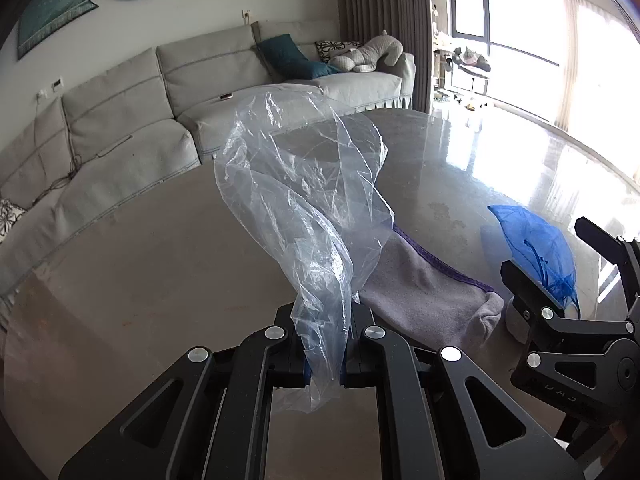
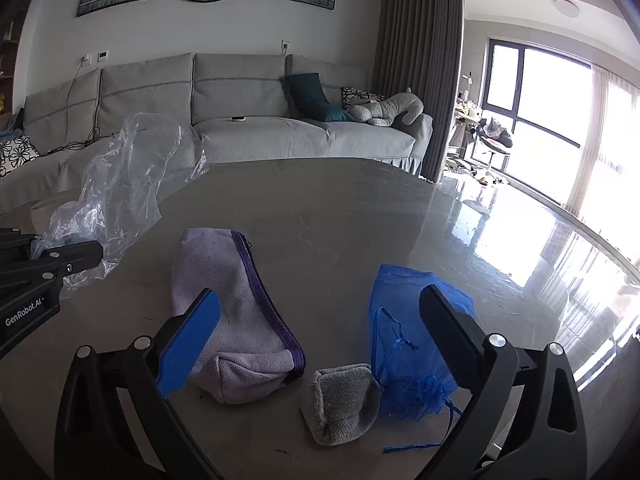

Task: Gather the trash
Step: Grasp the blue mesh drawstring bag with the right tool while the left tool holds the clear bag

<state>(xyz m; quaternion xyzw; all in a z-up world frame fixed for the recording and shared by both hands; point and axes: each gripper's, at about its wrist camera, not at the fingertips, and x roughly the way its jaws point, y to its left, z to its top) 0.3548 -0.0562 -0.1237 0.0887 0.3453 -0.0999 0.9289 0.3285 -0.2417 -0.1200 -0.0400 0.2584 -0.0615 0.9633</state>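
lettering "genrobot.ai" (white) on left tool (image 2: 76, 258), gripping plastic bag (image 1: 304, 184).

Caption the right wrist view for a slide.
Open right gripper above lilac pouch, grey cloth and blue mesh bag; left gripper pinches clear plastic bag.

Left gripper (image 1: 325, 344) is clamping tight on a clear bag (image 1: 304, 184), fingers pinching its bunched lower end, bag standing up above the jaws. It is pointing forward and downward, sitting left of the right gripper (image 2: 320, 324). Right gripper is holding its jaws wide apart, blue pad (image 2: 188, 344) on the left finger facing inward, nothing between the fingers, tilting downward. No hands or sleeves are showing in either view.
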